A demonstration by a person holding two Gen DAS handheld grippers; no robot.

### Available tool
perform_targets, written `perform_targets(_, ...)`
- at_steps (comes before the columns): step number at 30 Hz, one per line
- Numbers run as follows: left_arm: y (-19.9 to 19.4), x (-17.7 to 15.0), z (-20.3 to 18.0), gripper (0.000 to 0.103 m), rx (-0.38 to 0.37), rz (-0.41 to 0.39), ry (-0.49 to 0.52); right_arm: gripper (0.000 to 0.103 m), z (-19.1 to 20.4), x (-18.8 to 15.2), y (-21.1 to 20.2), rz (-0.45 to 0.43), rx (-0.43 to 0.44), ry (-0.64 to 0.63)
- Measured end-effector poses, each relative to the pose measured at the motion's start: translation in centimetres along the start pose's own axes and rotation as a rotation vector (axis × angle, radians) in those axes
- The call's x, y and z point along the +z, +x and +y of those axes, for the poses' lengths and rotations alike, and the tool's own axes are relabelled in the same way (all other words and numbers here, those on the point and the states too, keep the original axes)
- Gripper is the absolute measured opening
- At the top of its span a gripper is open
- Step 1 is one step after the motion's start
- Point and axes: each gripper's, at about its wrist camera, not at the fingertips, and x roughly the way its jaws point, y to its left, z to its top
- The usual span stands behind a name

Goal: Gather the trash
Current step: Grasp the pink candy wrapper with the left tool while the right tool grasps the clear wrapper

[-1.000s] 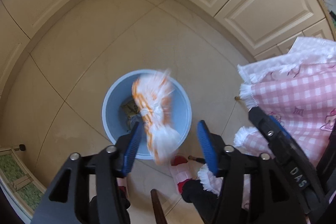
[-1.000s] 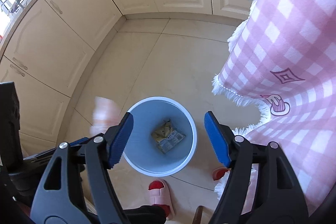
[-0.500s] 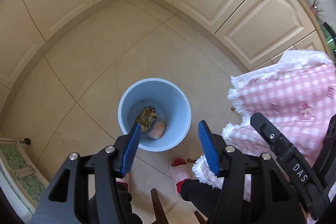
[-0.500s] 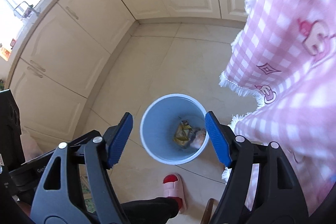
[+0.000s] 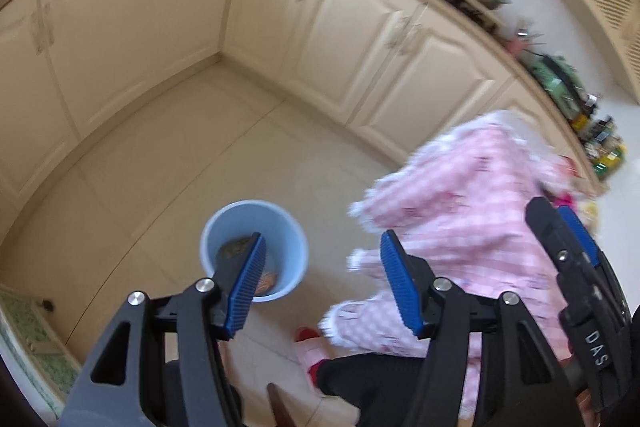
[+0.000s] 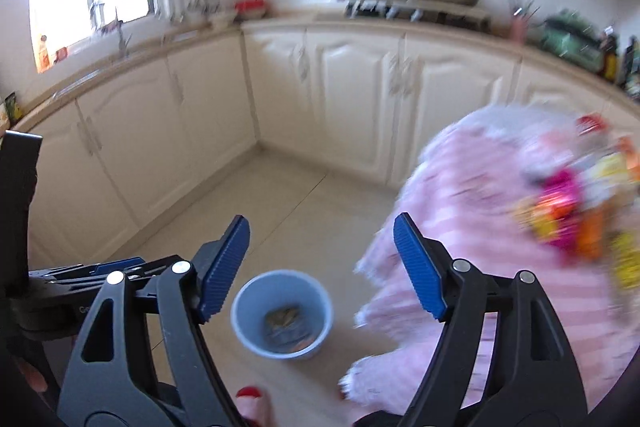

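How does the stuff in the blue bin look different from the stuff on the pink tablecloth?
The trash in the blue bin is a dull, brownish crumpled wrapper lying low at the bottom; the wrappers on the pink tablecloth are bright pink, orange and yellow, spread in the open. Both are blurred; both grippers are open and hold neither.

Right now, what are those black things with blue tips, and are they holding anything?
They are two claws that a person holds, one in each hand. Each claw has a small camera looking along its fingers, so each picture is one claw's own view. The left claw and the right claw both stand open with nothing between them; their jaws have just been opening. Below on the tiled floor stands a blue bin with some wrappers already inside. Beside it hangs a pink checked tablecloth, and colourful packets, too blurred to name, lie on top. The person's red and pink slipper shows near the bin.
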Motion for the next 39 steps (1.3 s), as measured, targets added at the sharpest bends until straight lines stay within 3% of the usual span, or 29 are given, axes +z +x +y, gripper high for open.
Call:
perform_targets(8, -1.4, -1.5, -11.5, 0.063, -0.156, 0.007, 0.198, 0.079, -12.0, 0.4, -8.7, -0.091, -0.190, 0.120)
perform_targets(14, -0.2, -3.1, -17.6, 0.063, -0.201, 0.056, 0.297, 0.084, -21.1, -2.1, -8.2, 0.019, -0.290, 0.264)
perform_targets(17, 0.9, -3.4, -19.1, 0.063, -0.218, 0.084, 0.322, 0.084, -23.6, -2.6, -7.4, 0.061, -0.264, 0.268)
perform_targets(24, 2.3, -3.8, -22.0, 0.063, -0.213, 0.114, 0.366, 0.084, -25.0, -2.7, -3.8, 0.168, -0.136, 0.239)
perform_targets(25, 2.6, -3.8, -22.3, 0.063, -0.209, 0.116, 0.370, 0.082, -24.9, -2.8, -3.4, 0.176, -0.101, 0.245)
perform_targets(27, 3.0, -3.7, -22.7, 0.063, -0.204, 0.121, 0.368, 0.040, -25.1, -3.1, -2.7, 0.209, -0.066, 0.255)
perform_targets(28, 3.3, -3.5, -22.9, 0.063, -0.204, 0.125, 0.365, 0.038, -25.3, -3.3, -2.4, 0.217, -0.046, 0.268)
perform_targets(30, 3.8, -3.3, -23.4, 0.063, -0.208, 0.131, 0.359, 0.018, -25.7, -3.7, -2.3, 0.217, -0.009, 0.282)
perform_targets(33, 4.7, -2.9, -24.3, 0.063, -0.206, 0.134, 0.367, 0.009, -25.7, -3.7, -3.7, 0.167, -0.027, 0.271)
perform_targets(39, 6.1, -2.3, -27.1, 0.063, -0.218, 0.111, 0.405, 0.007, -26.9, -2.8, -7.7, 0.030, -0.132, 0.266)
